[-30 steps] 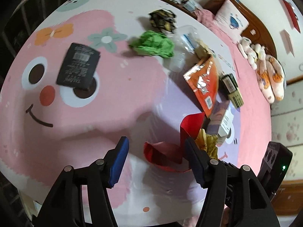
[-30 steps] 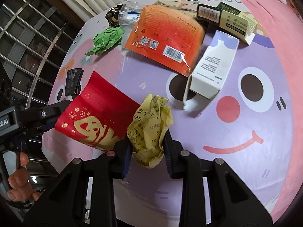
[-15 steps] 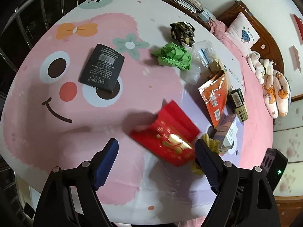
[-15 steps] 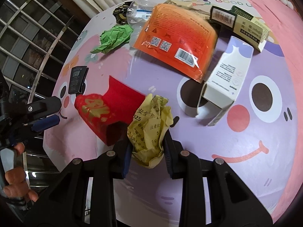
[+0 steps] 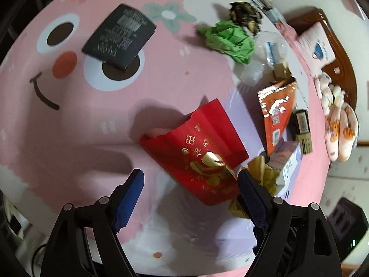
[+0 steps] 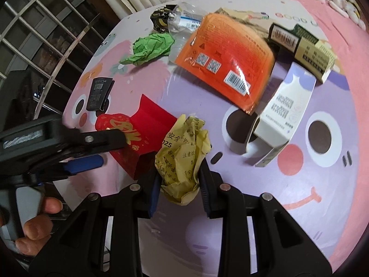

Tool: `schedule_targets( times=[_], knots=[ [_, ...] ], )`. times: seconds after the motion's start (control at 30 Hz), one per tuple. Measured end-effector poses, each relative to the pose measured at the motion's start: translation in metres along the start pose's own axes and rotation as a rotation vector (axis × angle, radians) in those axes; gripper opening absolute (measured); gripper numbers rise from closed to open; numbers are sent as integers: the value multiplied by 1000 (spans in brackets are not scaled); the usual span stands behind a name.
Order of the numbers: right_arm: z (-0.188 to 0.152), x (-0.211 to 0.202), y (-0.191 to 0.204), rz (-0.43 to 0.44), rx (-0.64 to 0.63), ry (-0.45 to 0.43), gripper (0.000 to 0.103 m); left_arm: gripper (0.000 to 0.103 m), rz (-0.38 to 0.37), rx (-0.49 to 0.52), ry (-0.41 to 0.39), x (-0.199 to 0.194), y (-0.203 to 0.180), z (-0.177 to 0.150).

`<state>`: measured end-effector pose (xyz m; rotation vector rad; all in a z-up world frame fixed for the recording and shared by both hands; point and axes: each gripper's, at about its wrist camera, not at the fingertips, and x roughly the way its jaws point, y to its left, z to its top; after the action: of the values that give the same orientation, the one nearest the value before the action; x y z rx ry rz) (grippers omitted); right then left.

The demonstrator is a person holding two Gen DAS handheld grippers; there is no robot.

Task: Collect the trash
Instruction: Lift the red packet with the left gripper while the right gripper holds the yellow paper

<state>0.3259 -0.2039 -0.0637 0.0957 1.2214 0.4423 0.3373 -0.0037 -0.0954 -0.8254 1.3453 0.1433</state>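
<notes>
A red paper bag [image 5: 203, 152] with gold print lies on the cartoon-face table cover, its mouth facing away; it also shows in the right wrist view [image 6: 138, 133]. My left gripper [image 5: 191, 194] is open and empty, its blue-padded fingers [image 5: 129, 196] either side of the bag's near end. My right gripper [image 6: 180, 180] is shut on a crumpled yellow paper ball [image 6: 182, 157], held just right of the bag. The ball peeks out in the left wrist view [image 5: 263, 175].
More trash lies beyond: a green paper wad [image 6: 150, 48], a black card [image 6: 98, 93], an orange foil pouch [image 6: 228, 62], a white carton [image 6: 283, 115], a dark box [image 6: 304, 48], clear plastic [image 6: 184, 20]. A metal railing [image 6: 46, 34] is at left.
The red bag left my left gripper's finger and dropped flat onto the table. The left gripper pulled back and stays open. The right gripper kept hold of the yellow ball.
</notes>
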Motion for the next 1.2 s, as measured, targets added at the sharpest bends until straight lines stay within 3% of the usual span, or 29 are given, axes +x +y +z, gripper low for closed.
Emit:
schedule_targets(
  times=[0.1,0.2,0.37,0.47,0.57,0.83,1.2],
  knots=[
    [3,-1,-3,1,-6,-5,27,84,7,-49,-1,9,1,4],
    [6,0,-7,-1,-11,-5,27,76,-2,-82,-32,11,0,6],
    [5,-1,-13,0,-12,1,27,42,1,-78,-34,13,-2,4],
    [4,-2,-15,-2,-10,3,27,28,5,-53,-37,11,-3,-1],
    [1,-5,-15,-2,-4,-5,27,22,15,10,-48,4,-7,-7],
    [-16,-26,3,-16,17,-42,27,20,58,202,-92,-33,-13,-25],
    [-84,-73,64,-71,114,-159,27,20,71,482,-139,-114,42,-65]
  ],
)
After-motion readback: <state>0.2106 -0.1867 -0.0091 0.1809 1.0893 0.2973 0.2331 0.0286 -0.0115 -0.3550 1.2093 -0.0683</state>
